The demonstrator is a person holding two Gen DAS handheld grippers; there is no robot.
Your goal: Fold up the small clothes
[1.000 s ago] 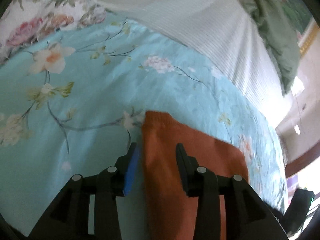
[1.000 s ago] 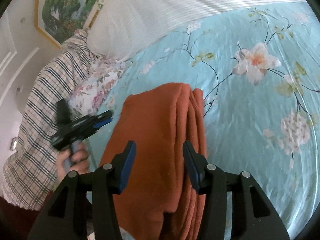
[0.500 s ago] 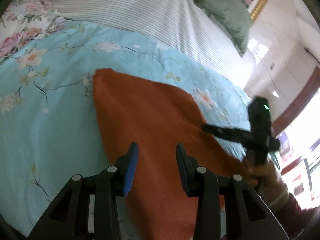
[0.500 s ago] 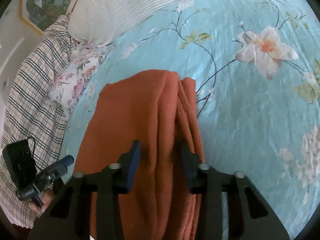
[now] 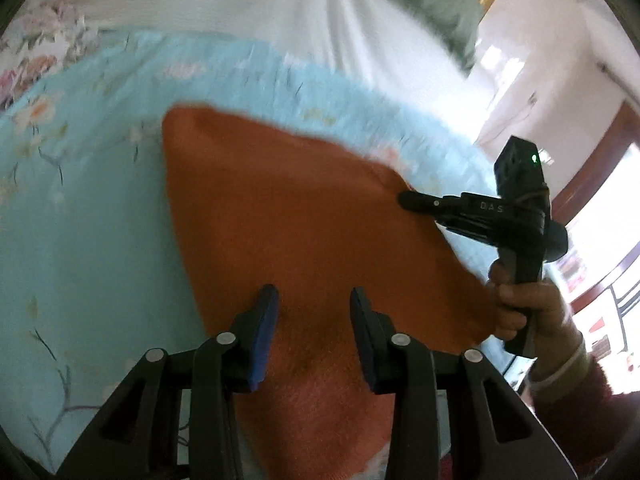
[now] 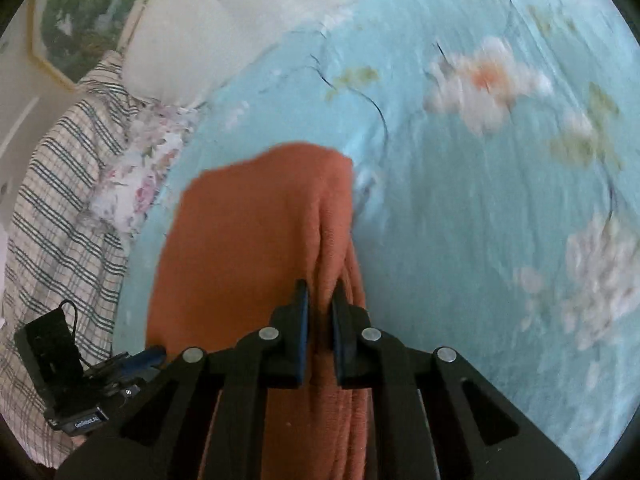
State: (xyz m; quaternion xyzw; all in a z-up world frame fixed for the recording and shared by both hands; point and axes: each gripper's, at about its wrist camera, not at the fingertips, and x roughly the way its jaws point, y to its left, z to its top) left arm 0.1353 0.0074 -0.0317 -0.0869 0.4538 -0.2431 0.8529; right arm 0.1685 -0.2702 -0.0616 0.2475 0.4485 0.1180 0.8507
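Pinching a ridge of the orange cloth (image 6: 248, 240) with my right gripper (image 6: 320, 300), so the fingers are squeezed nearly together with a fold of the fabric bunched up between the pads. The grab sits on the cloth's right edge, where the layers stack up in a couple of folds. From the left wrist view you can see my right gripper (image 5: 412, 202) coming in from the side with its tip at the cloth's far right corner, and my right hand (image 5: 520, 304) wrapped around the handle.

My left gripper (image 5: 312, 312) is spread wide, nothing between the fingers, and it hovers over the near part of the orange cloth (image 5: 304, 216). Can't tell if the tips touch the fabric. In the right wrist view only a bit of that left gripper (image 6: 136, 360) shows at the lower left, beside the cloth's left edge.

The cloth itself lies on the light blue floral bedspread (image 6: 480, 220), folded into a roughly rectangular shape, pretty flat on the left side. Beyond it there's a white striped pillow (image 5: 320, 32), and off to the left in the right wrist view a plaid blanket (image 6: 60, 200) and a small floral cushion (image 6: 140, 172). Both views are kinda blurry.
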